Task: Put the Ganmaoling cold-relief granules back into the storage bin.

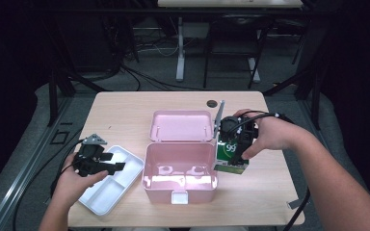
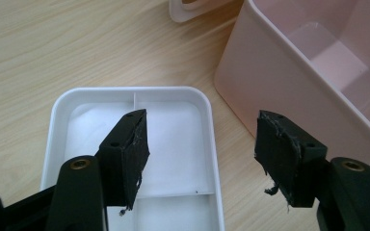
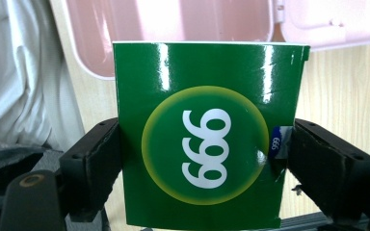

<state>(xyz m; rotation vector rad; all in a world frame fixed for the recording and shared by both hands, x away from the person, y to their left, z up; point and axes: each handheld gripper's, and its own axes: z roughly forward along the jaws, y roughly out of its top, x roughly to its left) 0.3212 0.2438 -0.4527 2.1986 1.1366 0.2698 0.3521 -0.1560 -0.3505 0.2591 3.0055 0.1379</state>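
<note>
Looks like a lab/recording setup: wood table [image 1: 125, 110] in dark room, cables [image 1: 139, 77] on floor, desk legs [image 1: 179, 53] behind.

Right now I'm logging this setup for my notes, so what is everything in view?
Storage box: one, pink, table centre, lid open and lying flat behind it.
Green carton: one, green with white 999, at the box's right side, clamped in the right gripper.
Tray: one, white, divided into compartments, left of the box.
Table: one, light wood.
Left gripper: black, jaws open above the tray.
Right gripper: black, shut on the carton.
Person's hands: two, one holding each gripper.
</note>
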